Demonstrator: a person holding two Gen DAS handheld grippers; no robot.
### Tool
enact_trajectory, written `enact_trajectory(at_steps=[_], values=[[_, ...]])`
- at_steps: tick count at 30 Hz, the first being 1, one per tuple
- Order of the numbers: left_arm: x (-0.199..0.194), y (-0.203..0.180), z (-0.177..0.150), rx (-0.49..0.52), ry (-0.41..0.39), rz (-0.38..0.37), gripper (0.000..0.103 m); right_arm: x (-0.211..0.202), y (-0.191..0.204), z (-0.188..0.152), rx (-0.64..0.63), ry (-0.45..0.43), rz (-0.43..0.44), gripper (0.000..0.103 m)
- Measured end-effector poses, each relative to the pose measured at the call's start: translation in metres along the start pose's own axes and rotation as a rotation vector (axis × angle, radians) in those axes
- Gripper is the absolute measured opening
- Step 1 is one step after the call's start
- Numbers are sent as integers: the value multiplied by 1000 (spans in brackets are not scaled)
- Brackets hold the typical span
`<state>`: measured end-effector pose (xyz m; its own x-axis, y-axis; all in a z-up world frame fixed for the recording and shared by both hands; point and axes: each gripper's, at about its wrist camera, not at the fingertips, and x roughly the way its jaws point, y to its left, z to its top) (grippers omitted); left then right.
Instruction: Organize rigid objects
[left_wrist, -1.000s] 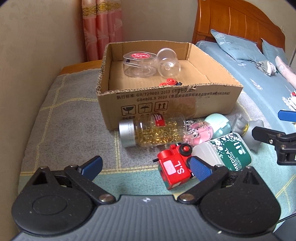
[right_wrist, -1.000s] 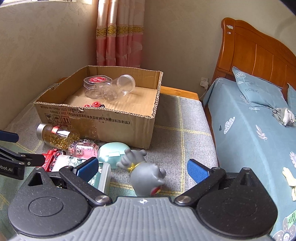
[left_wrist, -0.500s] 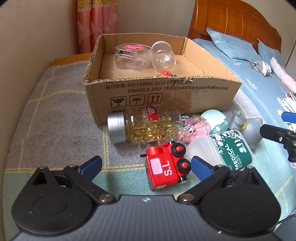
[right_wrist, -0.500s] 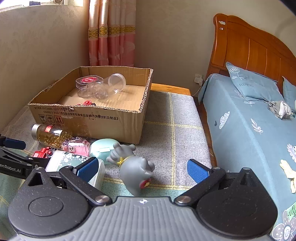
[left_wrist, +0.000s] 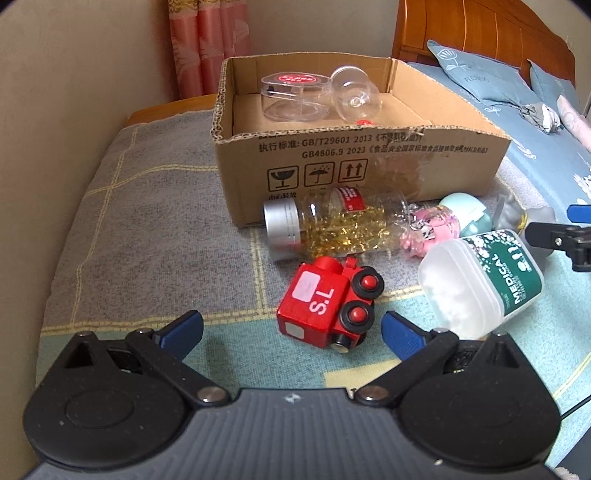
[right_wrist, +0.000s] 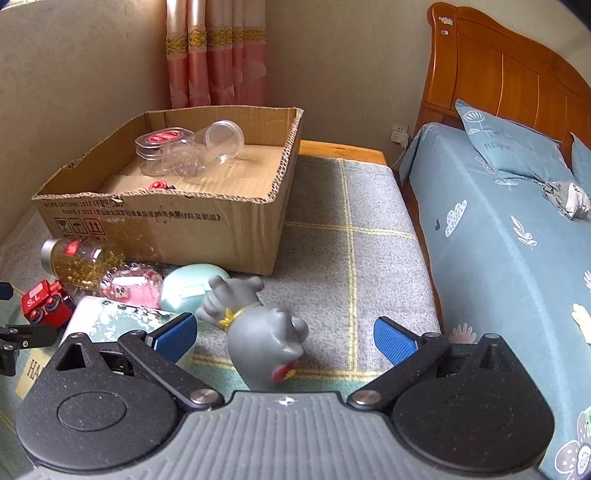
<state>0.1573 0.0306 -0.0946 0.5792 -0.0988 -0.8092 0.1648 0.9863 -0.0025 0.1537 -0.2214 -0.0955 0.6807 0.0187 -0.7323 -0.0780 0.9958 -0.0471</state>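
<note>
My left gripper (left_wrist: 291, 326) just near of the toy train (left_wrist: 327, 304), capsule bottle (left_wrist: 332, 230) beyond, box (left_wrist: 369, 162) farthest.

Left wrist view: low over blanket, facing cardboard box (left_wrist: 362, 155), red toy train (left_wrist: 327, 304) close ahead. Right wrist view: further right, facing same box (right_wrist: 166, 218); both share toy cluster.

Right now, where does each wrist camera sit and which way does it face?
Left wrist: behind the open left claw, looking down over the red toy train toward the cardboard box; the right claw's tip shows at the right edge.
Right wrist: behind the open right claw, over the grey rubber toy, facing the box and bed; the left claw's tip shows at the left edge.
Shared: box, train, pill bottle.
</note>
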Motion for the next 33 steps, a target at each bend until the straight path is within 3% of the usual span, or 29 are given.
enact_trajectory(at_steps=[12, 15, 22, 25, 29, 33], values=[[1, 35, -4, -56, 12, 91, 102, -7, -47, -22, 105, 25, -21, 103], [0, 40, -4, -66, 12, 116, 102, -12, -44, -22, 86, 27, -46, 103], [0, 32, -5, -39, 3, 79, 102, -19, -25, 0, 105, -55, 53, 103], [4, 30, -4, -46, 0, 74, 102, -9, -4, 12, 64, -80, 44, 103], [5, 35, -5, -75, -3, 76, 102, 10, 15, 13, 7, -55, 17, 103], [1, 47, -9, -101, 6, 95, 102, 14, 5, 1, 34, -6, -15, 103]])
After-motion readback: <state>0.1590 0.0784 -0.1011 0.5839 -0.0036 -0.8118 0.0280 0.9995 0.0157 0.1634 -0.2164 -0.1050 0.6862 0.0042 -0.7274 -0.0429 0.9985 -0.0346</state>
